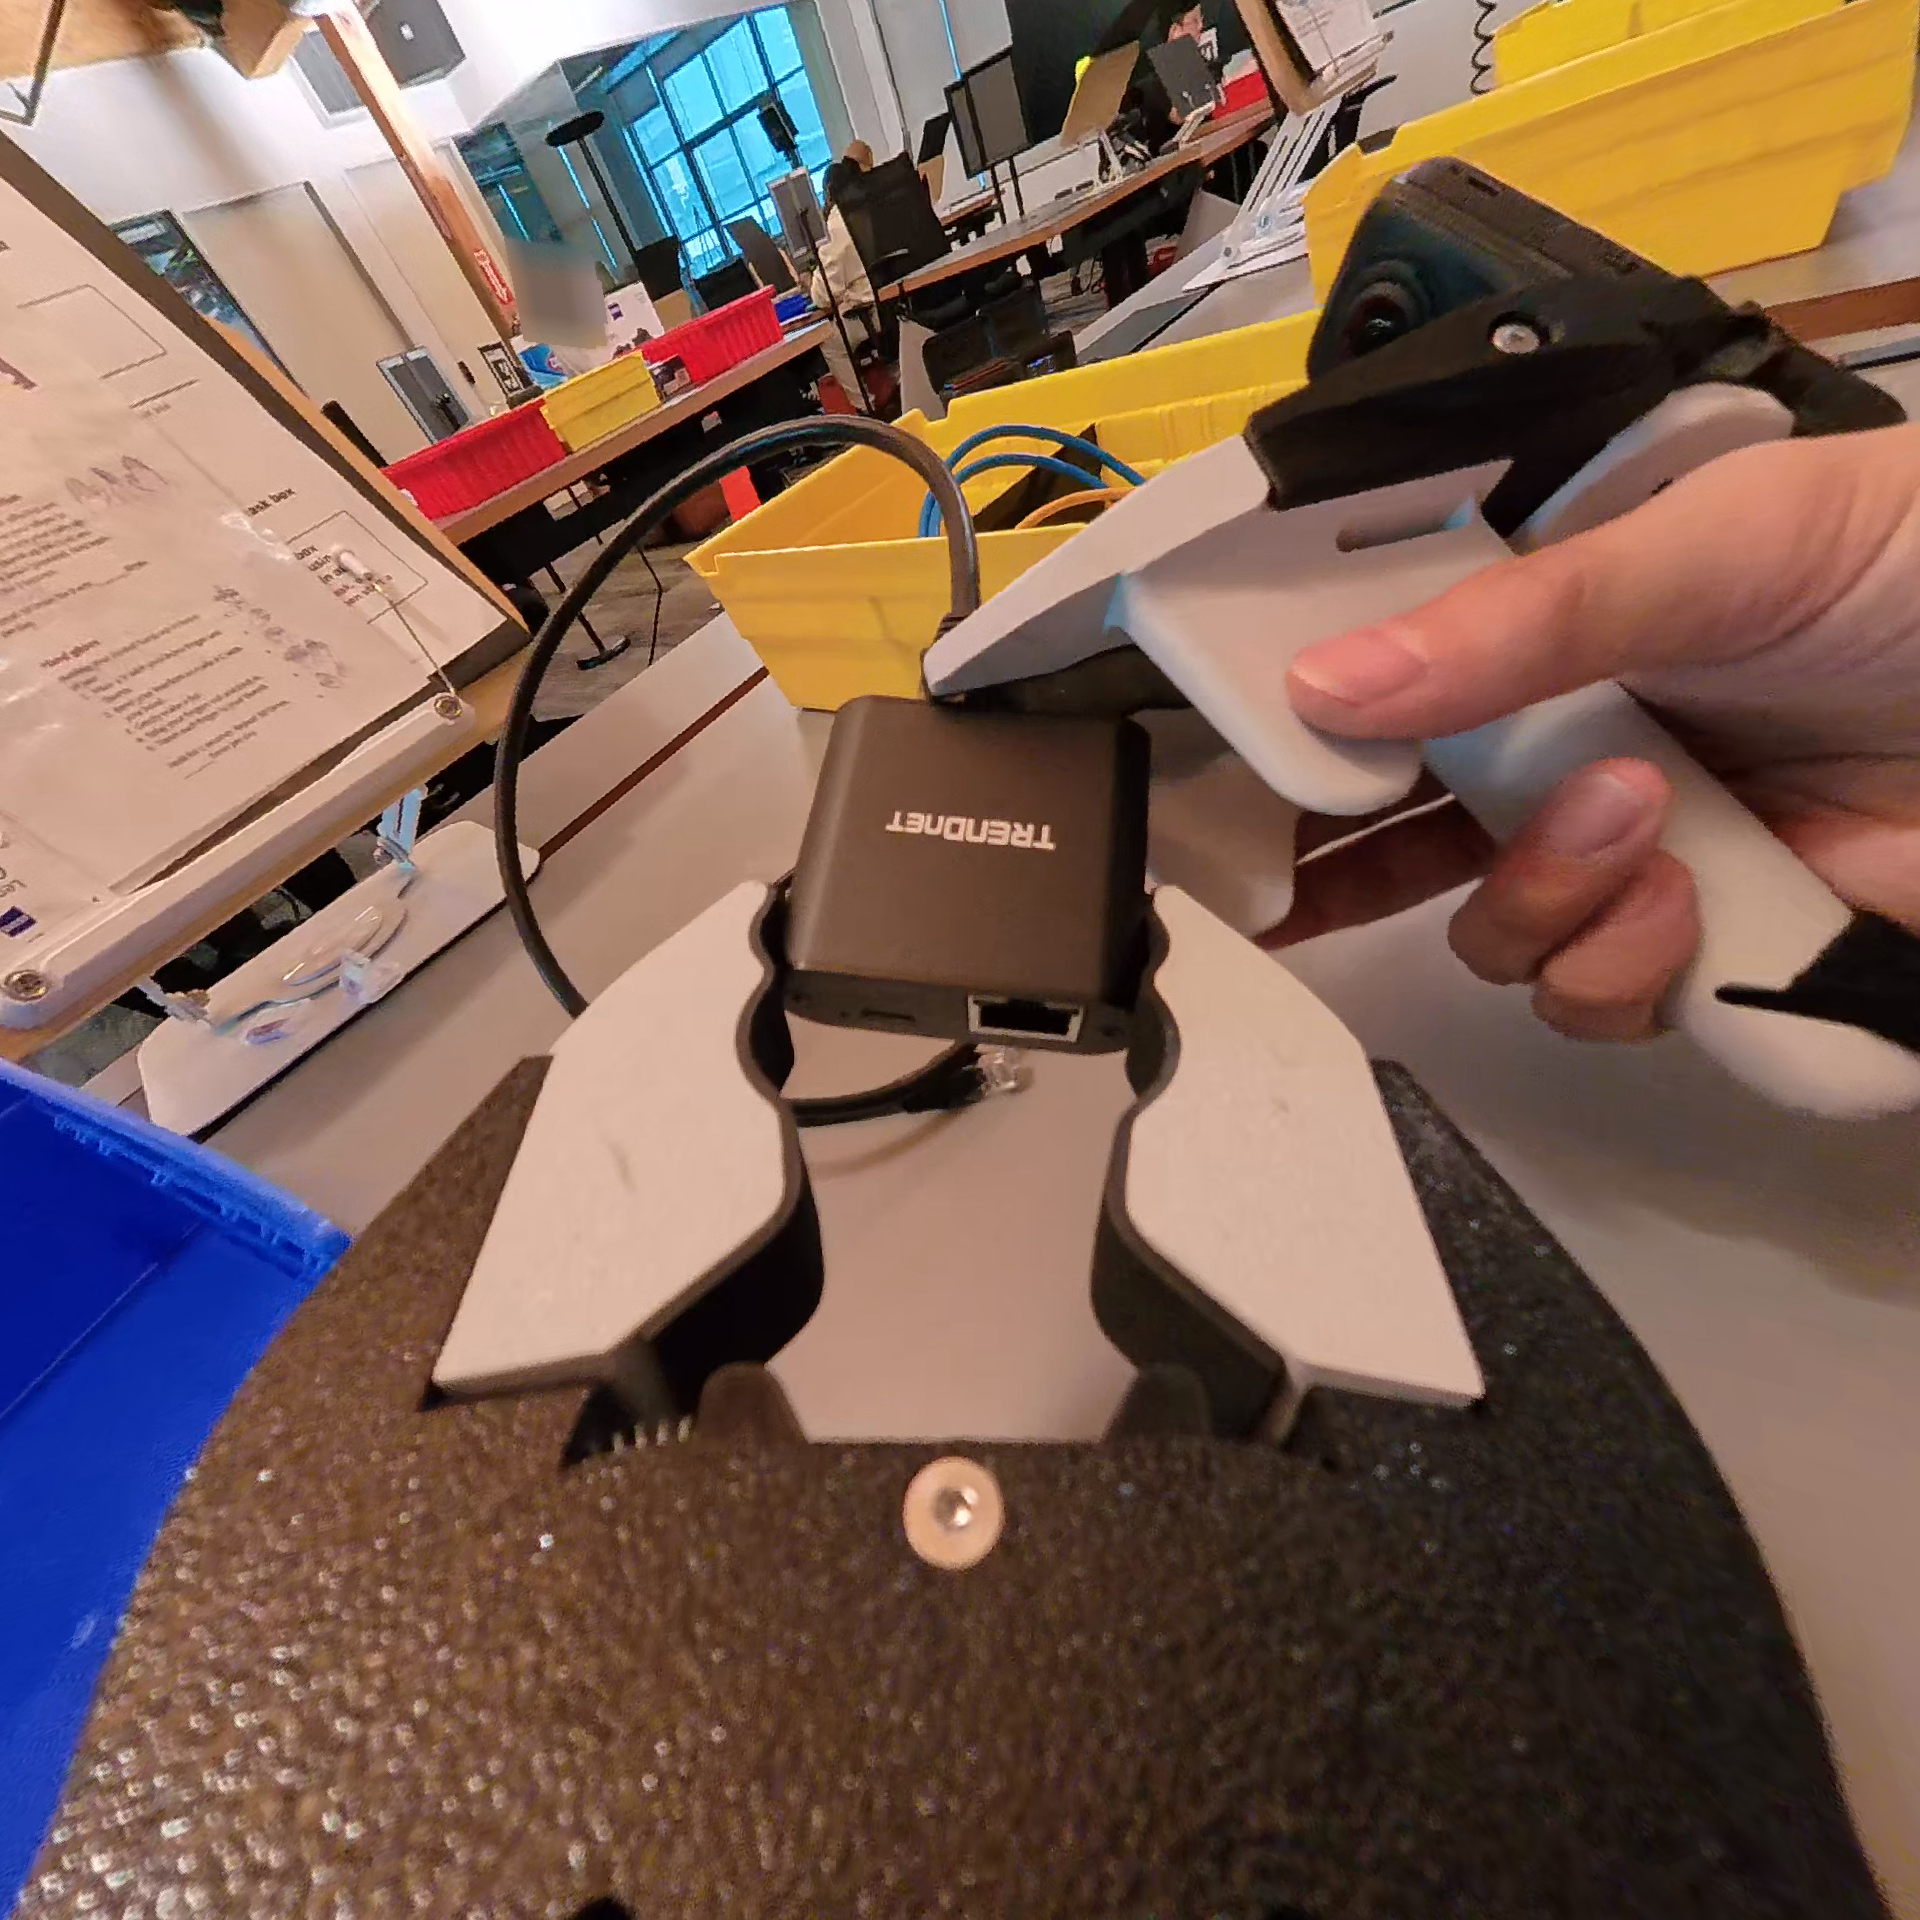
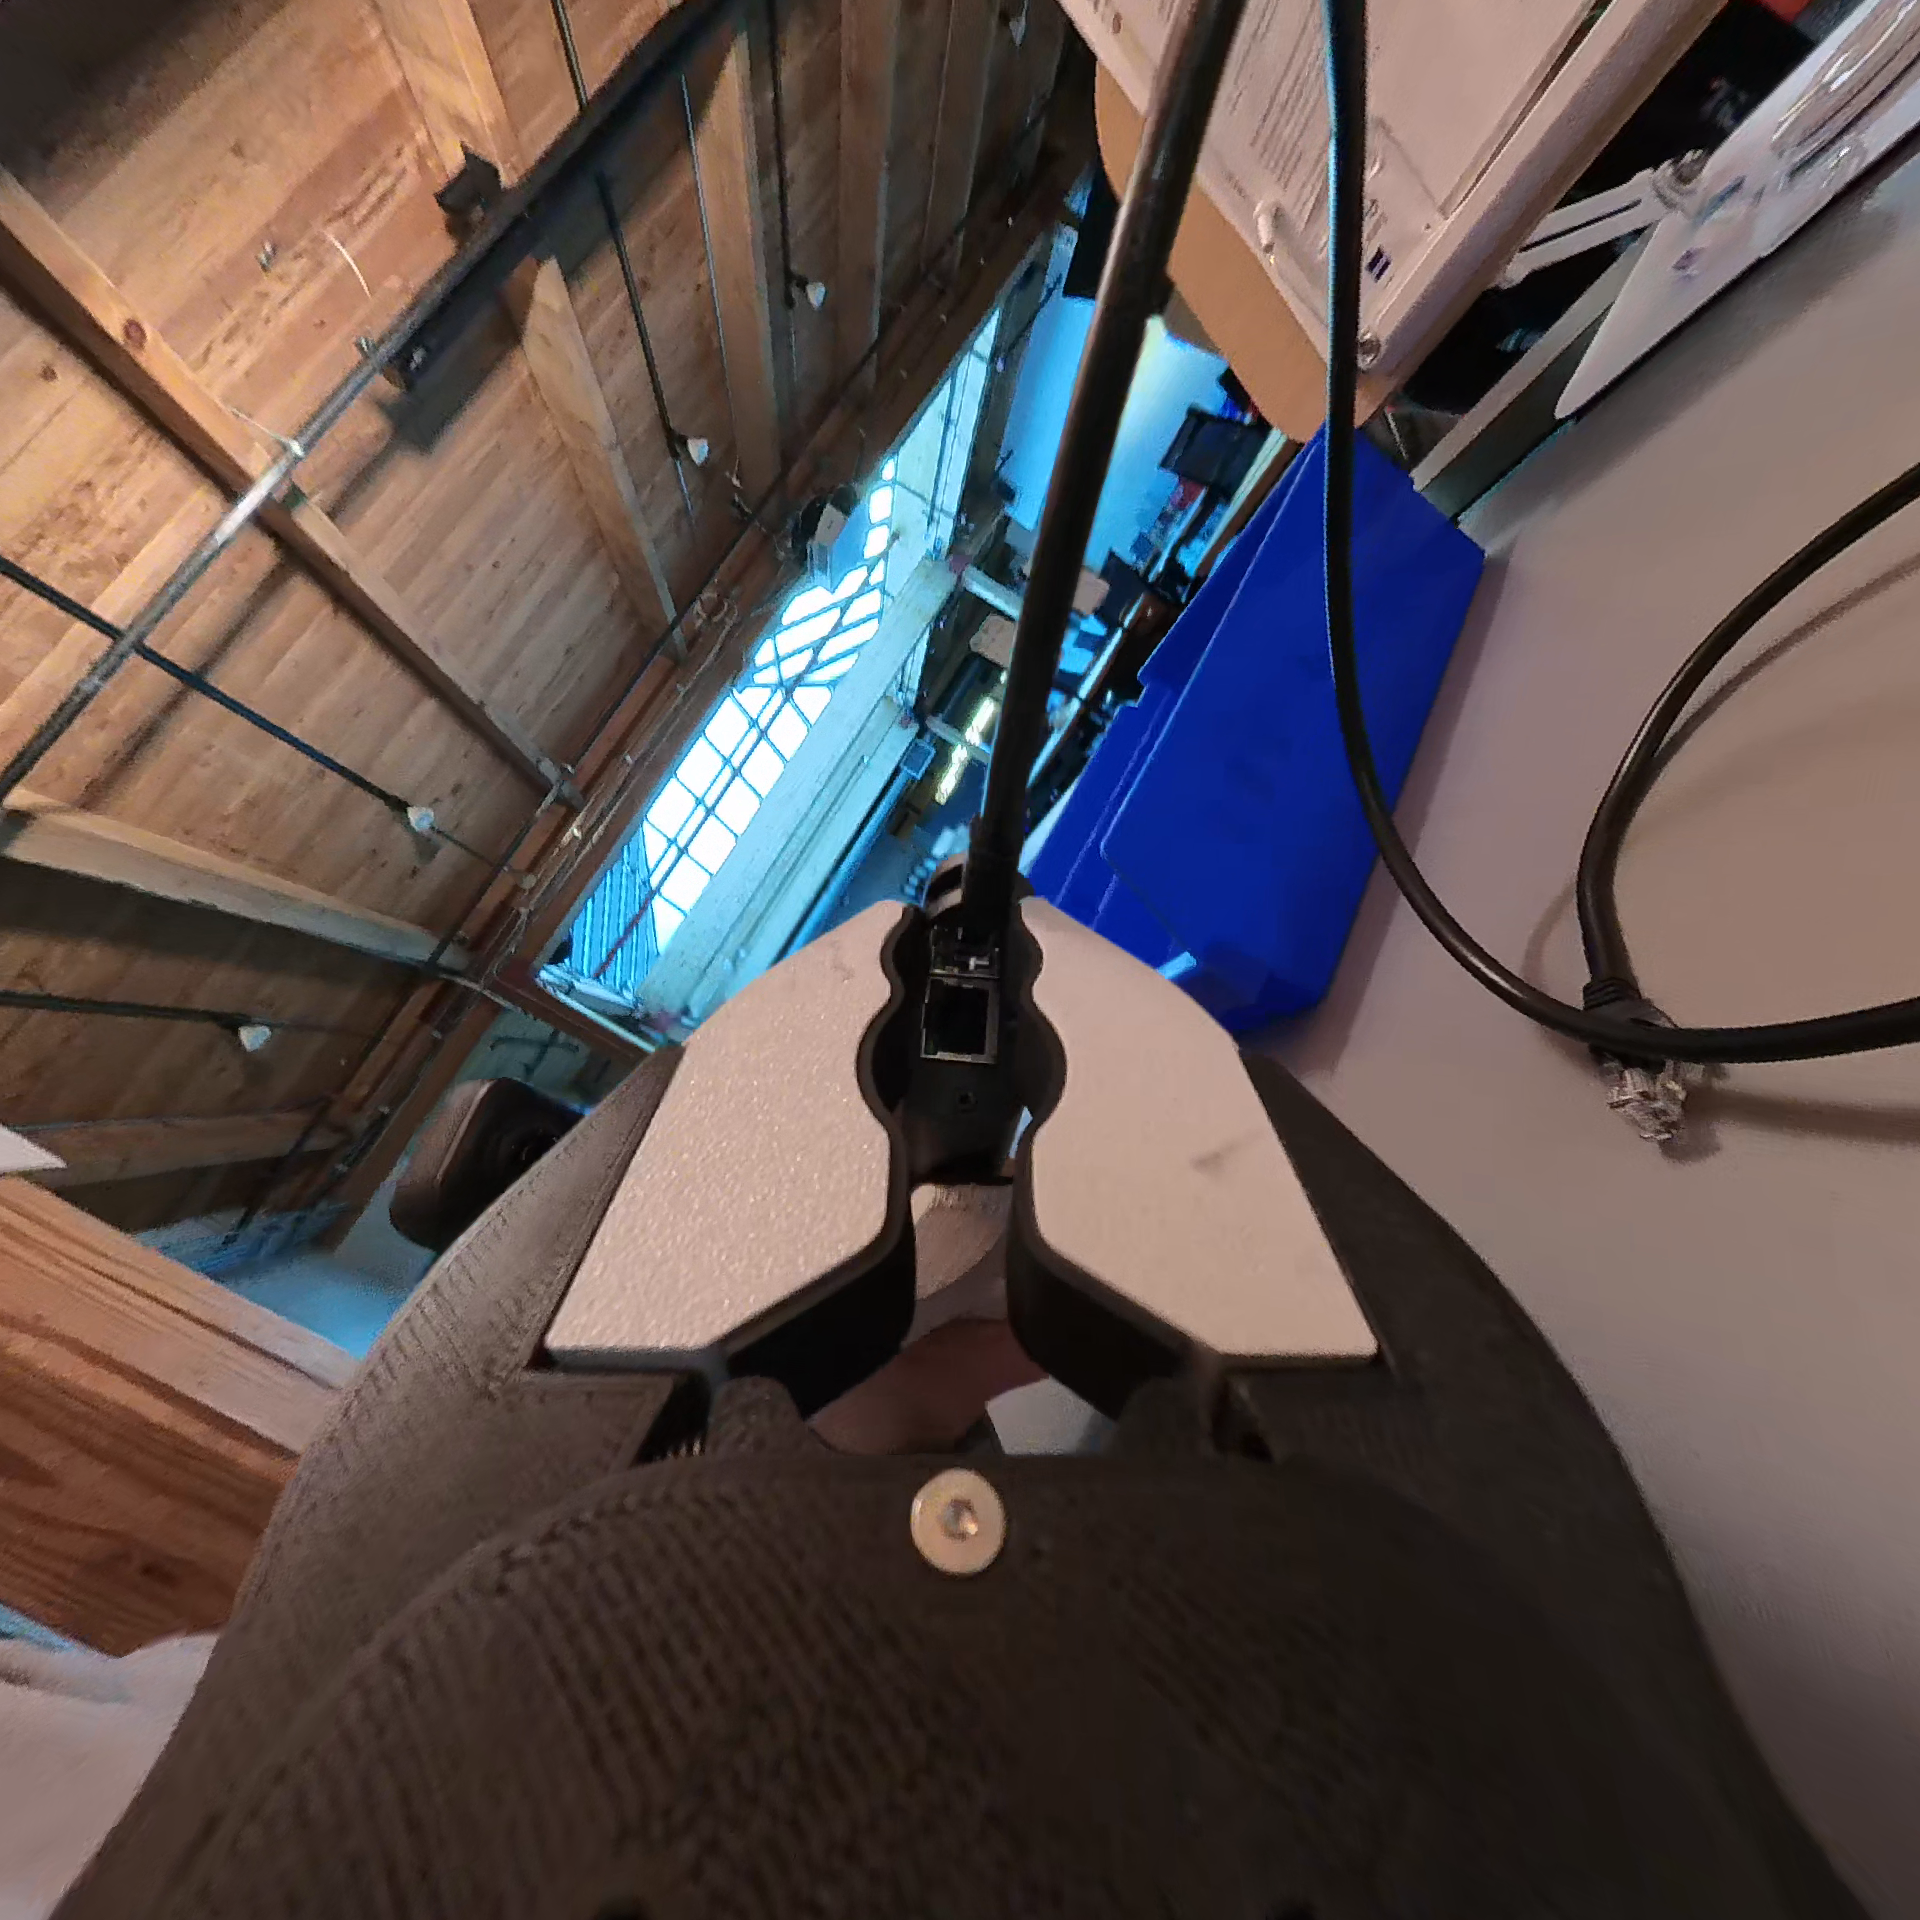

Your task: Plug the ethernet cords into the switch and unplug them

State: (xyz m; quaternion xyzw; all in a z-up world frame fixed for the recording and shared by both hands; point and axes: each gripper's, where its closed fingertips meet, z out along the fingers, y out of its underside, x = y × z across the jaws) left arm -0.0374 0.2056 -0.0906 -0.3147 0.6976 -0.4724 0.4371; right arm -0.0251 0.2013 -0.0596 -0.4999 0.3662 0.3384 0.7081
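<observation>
My left gripper (image 1: 961, 925) is shut on the sides of a small black switch (image 1: 966, 862) and holds it just above the grey table (image 1: 1558, 1195). An empty port (image 1: 1023, 1016) faces the left camera. My right gripper (image 2: 966, 920), turned on its side, is closed at the switch's far end on the plug (image 2: 968, 935) of a black ethernet cord (image 2: 1081, 468), which sits in a port above another empty port (image 2: 954, 1023). Its upper finger (image 1: 1091, 582) lies over the switch's far edge. The cord loops left (image 1: 509, 790), and its clear free plug (image 1: 992, 1075) lies on the table (image 2: 1642, 1091).
A blue bin (image 1: 104, 1403) stands at my near left (image 2: 1247, 727). A yellow bin (image 1: 831, 592) holding blue and orange cables sits behind the switch. A paper stand (image 1: 208, 520) stands at the left. A hand (image 1: 1714, 675) holds the right gripper. Both grippers' tips are close together, under 4 cm apart.
</observation>
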